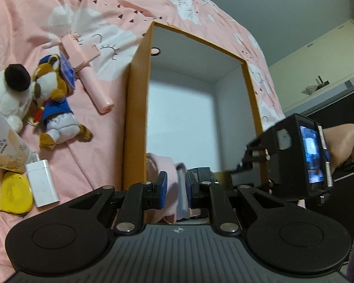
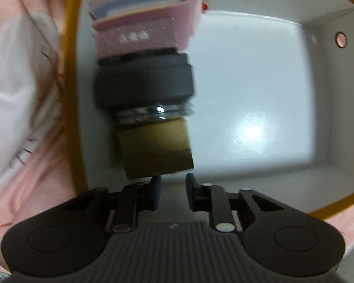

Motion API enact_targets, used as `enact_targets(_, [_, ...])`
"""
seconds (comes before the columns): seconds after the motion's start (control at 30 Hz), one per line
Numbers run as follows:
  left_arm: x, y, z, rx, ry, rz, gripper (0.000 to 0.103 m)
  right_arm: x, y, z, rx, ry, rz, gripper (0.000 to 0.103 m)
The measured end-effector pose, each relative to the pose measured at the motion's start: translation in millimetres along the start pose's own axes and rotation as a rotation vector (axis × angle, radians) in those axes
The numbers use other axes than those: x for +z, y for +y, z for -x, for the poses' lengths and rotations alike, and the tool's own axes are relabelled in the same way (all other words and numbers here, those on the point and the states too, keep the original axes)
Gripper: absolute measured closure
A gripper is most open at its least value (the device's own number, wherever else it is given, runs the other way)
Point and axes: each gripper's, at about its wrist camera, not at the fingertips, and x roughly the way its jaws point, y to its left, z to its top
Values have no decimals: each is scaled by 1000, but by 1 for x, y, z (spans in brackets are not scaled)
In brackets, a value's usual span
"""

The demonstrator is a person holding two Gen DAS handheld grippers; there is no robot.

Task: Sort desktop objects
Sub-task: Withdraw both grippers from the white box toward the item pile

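An orange box (image 1: pixel 135 94) with a white inside lies on pink bedding. My left gripper (image 1: pixel 175 188) is shut on a pink folded case (image 1: pixel 172 167), held just over the box's near edge. In the right wrist view the same pink case (image 2: pixel 141 23) sits at the top, by the box rim (image 2: pixel 69 94). Below it is a blurred black cylinder (image 2: pixel 144 82) with a silver threaded ring and a brown block (image 2: pixel 155 148). My right gripper (image 2: pixel 173 192) points down into the box, its pads a narrow gap apart with only white floor between them. The brown block's lower edge reaches the left fingertip.
Left of the box lie a brown plush toy (image 1: pixel 54 99), a white plush (image 1: pixel 9 89), a pink stick-shaped item (image 1: pixel 94 87), a white charger (image 1: pixel 41 184), a yellow object (image 1: pixel 15 193) and a cream tube (image 1: pixel 4 146). A hand (image 1: pixel 347 141) holds the right tool's camera block (image 1: pixel 295 158).
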Motion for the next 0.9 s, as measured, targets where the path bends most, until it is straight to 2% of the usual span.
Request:
enact_targets(0.03, [0, 0, 0, 10, -2, -2, 85, -2, 0, 1, 17, -14, 0, 86])
enact_targets(0.17, [1, 2, -3, 14, 3, -1, 85, -8, -4, 1, 38, -43, -29, 88])
enact_targets(0.4, [-1, -2, -1, 33, -17, -28, 85, -17, -10, 5, 17, -56, -46, 87])
enact_targets(0.5, [-2, -1, 1, 37, -24, -30, 85, -20, -11, 11, -17, -46, -45, 82])
enact_targets(0.63, [-2, -4, 6, 51, -43, -42, 85, -25, -15, 26, -45, -71, -78, 66])
enact_targets(0.8, [-4, -10, 15, 98, -90, -78, 84, -29, -16, 50, -105, -127, -108, 63])
enact_targets(0.9, [-5, -11, 20, 128, -123, -84, 84, -29, -16, 67, -151, -198, -141, 61])
